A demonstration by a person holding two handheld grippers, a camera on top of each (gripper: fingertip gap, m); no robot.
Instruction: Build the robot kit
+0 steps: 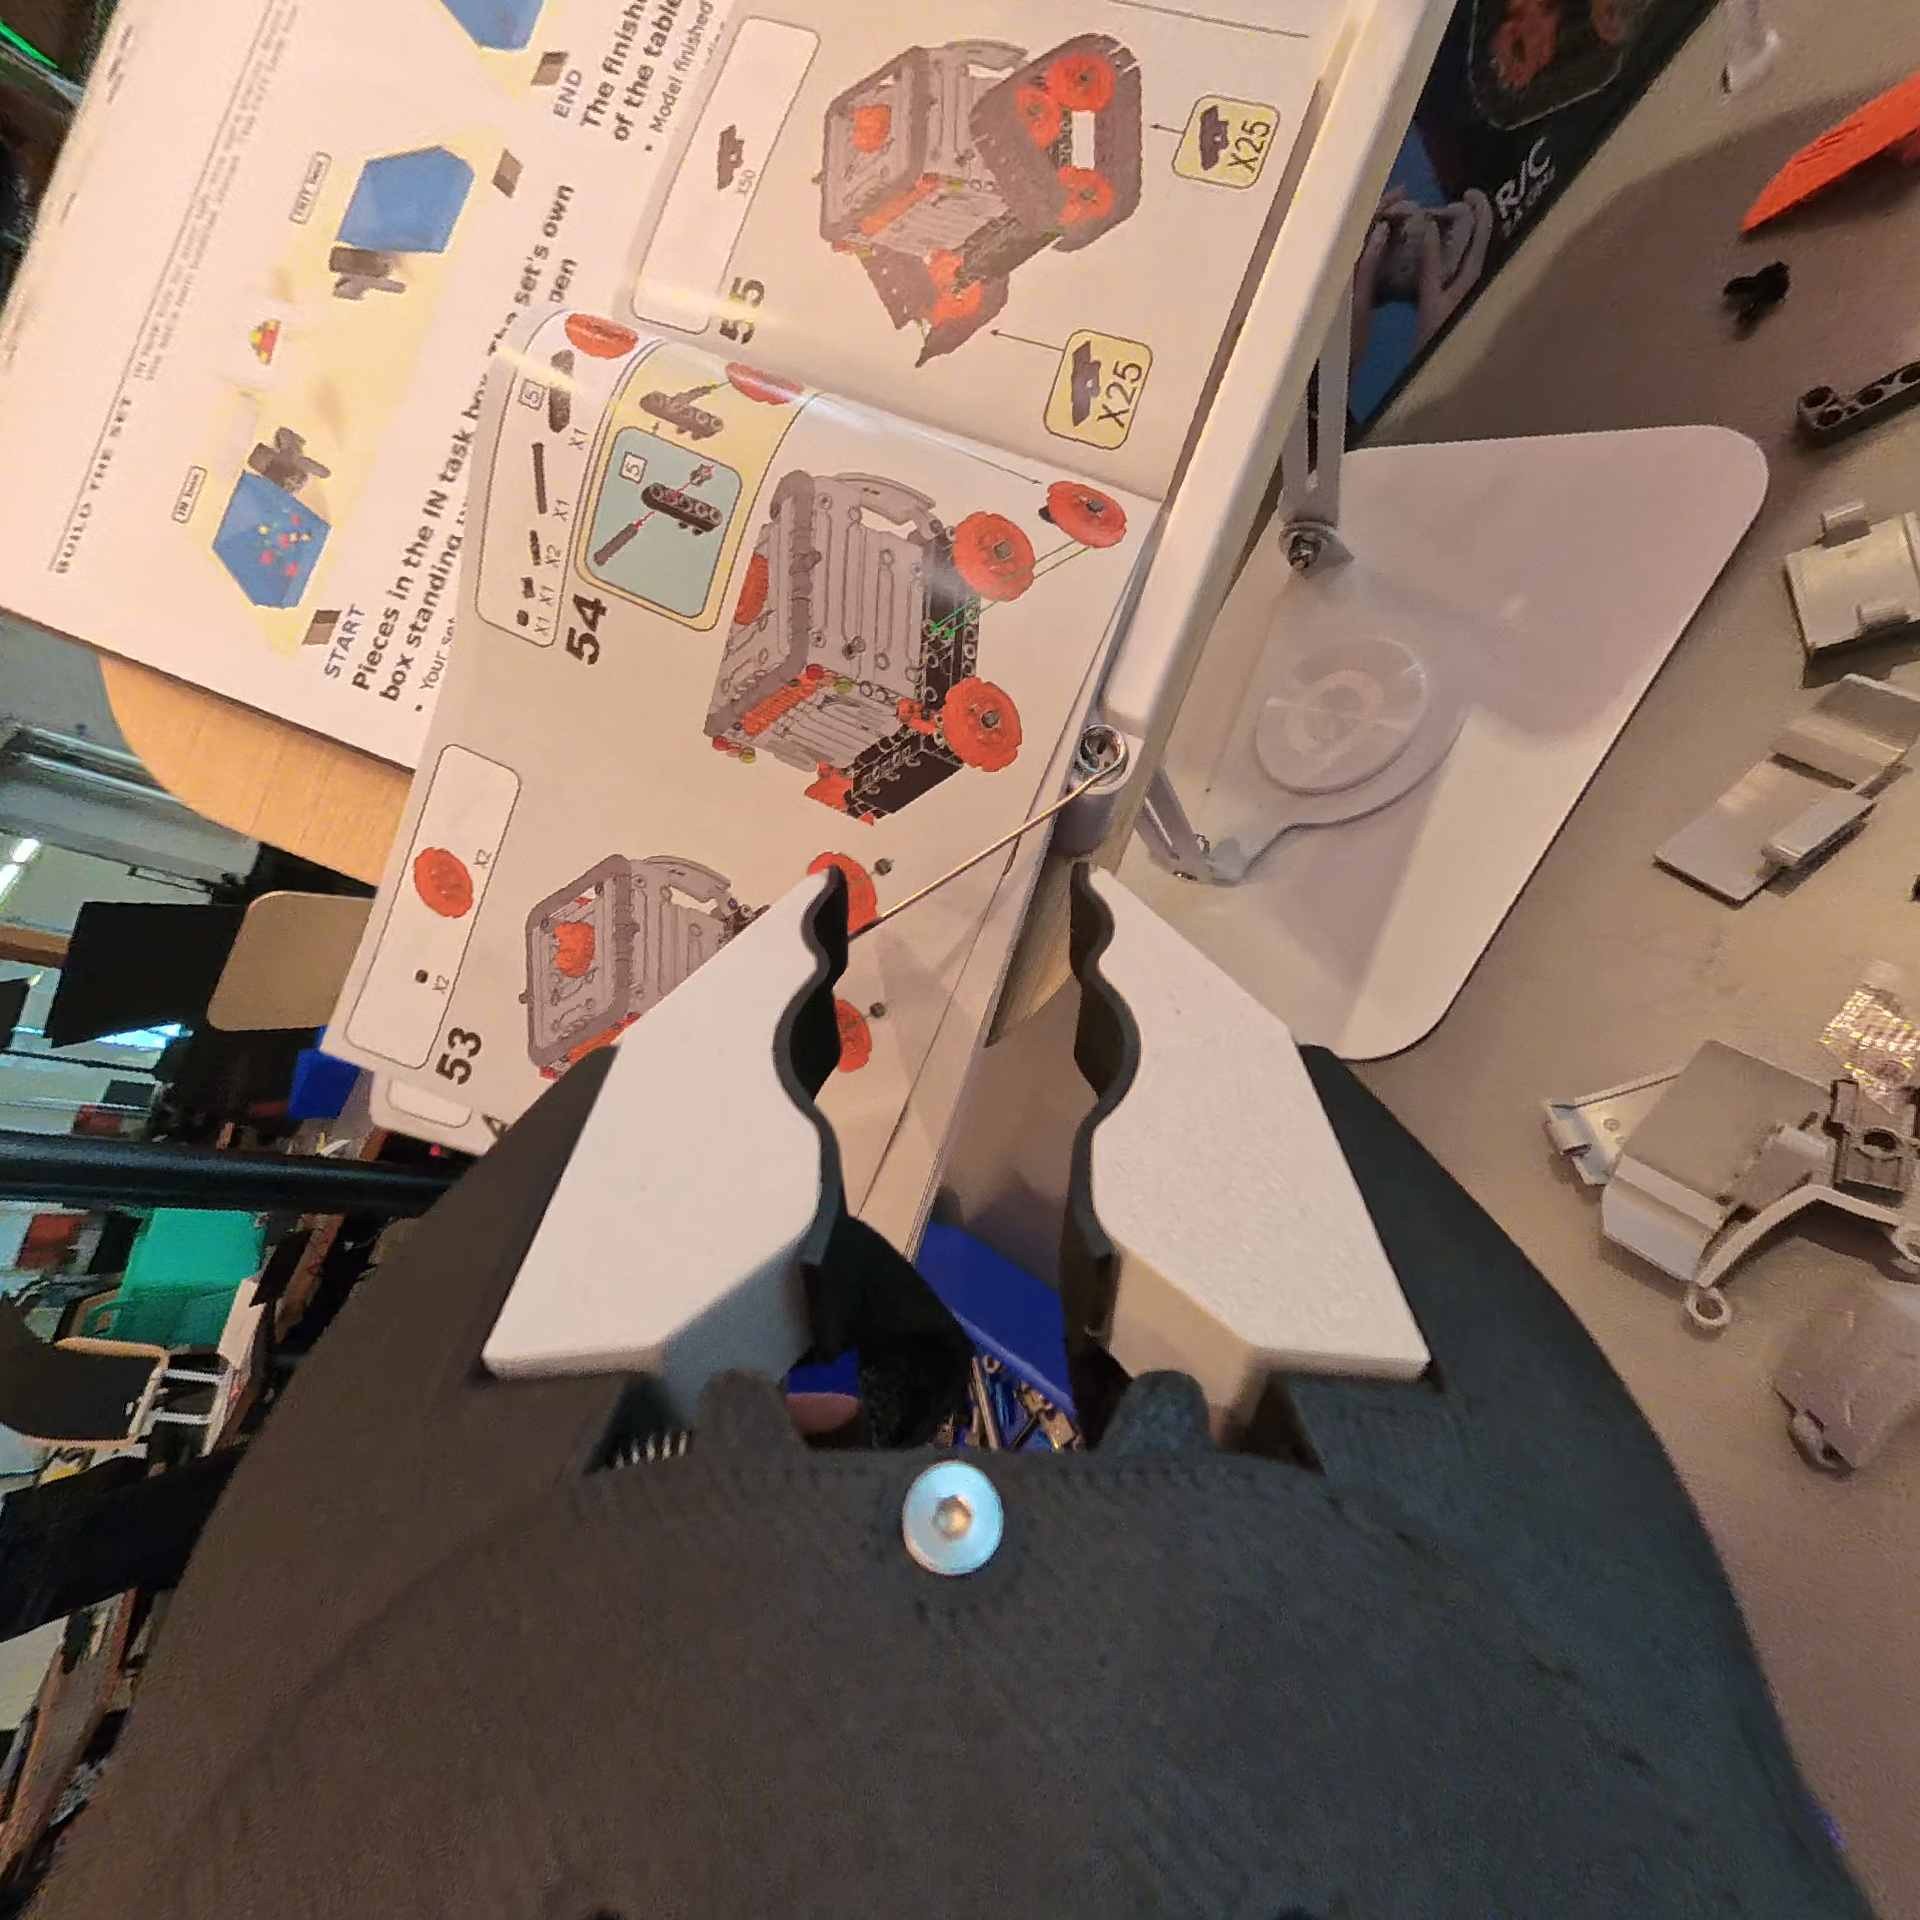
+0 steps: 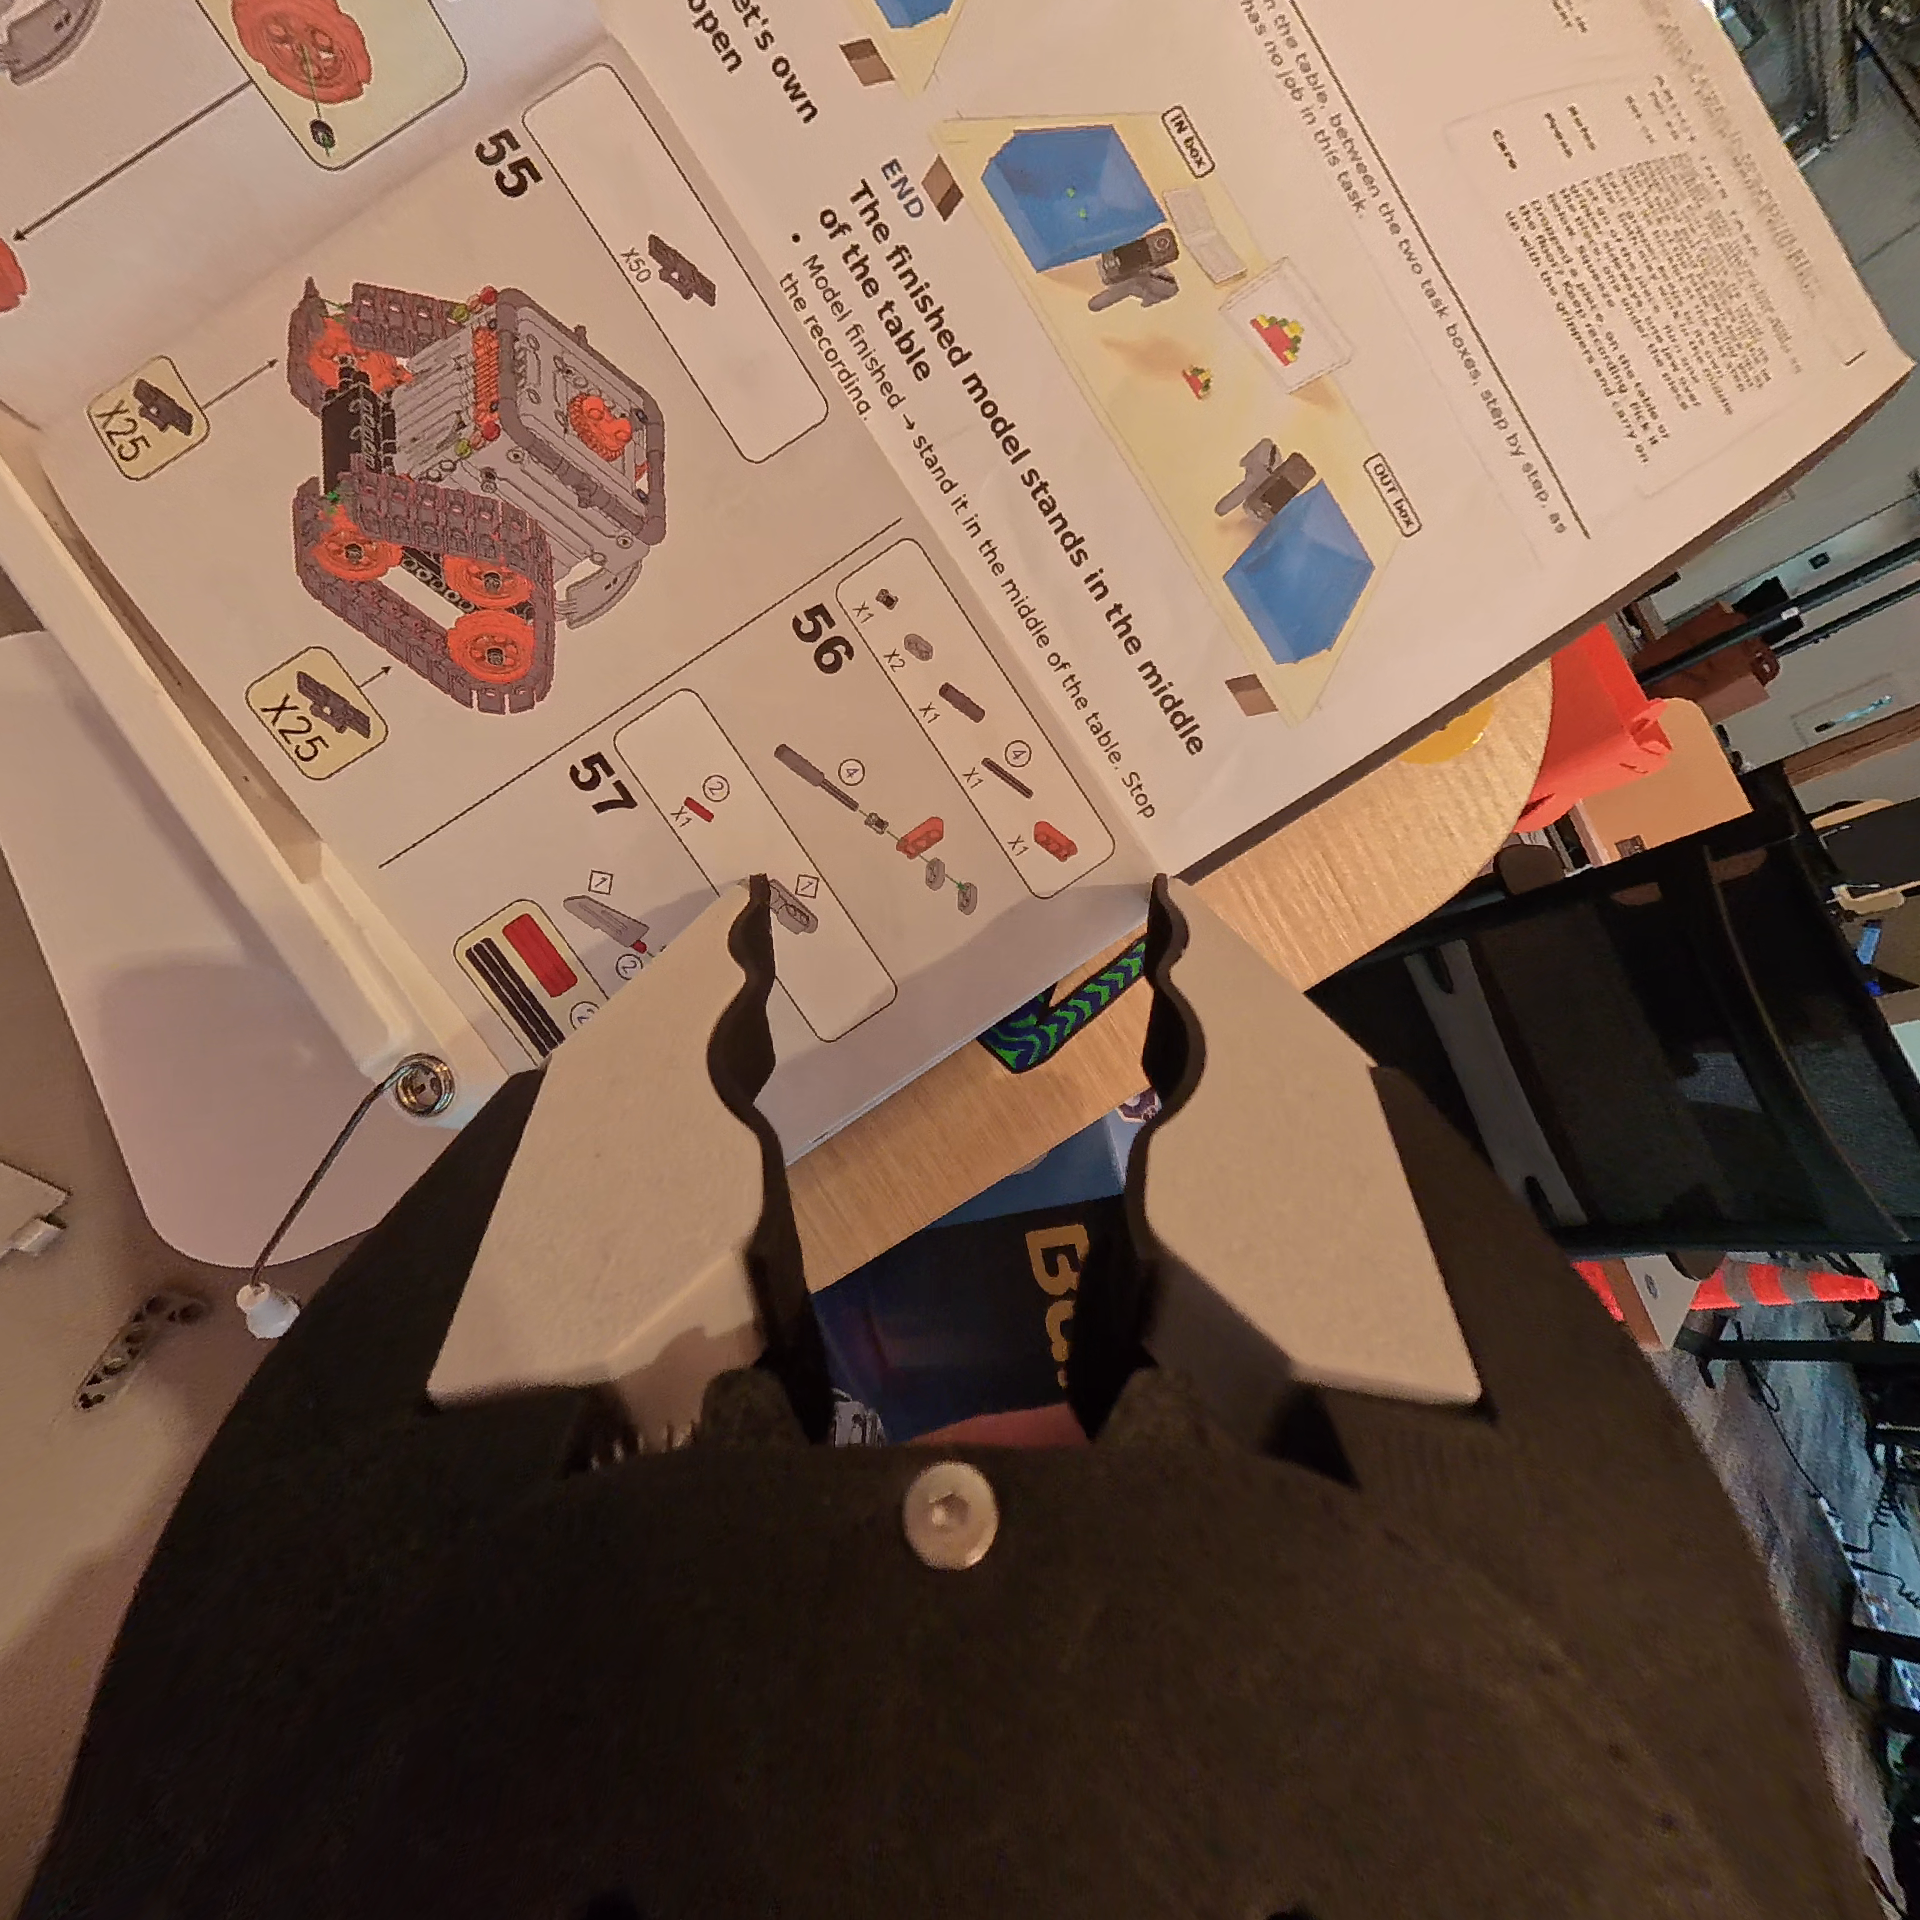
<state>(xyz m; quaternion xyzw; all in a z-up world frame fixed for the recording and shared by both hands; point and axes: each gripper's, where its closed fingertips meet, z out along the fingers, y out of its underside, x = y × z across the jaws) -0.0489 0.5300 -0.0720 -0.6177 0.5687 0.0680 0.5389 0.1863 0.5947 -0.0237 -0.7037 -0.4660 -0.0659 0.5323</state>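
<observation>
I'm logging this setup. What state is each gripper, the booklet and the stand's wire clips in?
left gripper: open, empty, at the booklet's lower edge.
right gripper: open, empty, before the page.
instruction booklet: open, propped on the white stand.
wire page clip: lying across the page.
other wire clip: swung off the page.

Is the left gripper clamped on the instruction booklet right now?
No: in the left wrist view the left gripper has its jaws apart with nothing between them, in front of the instruction booklet on its white stand.
</observation>
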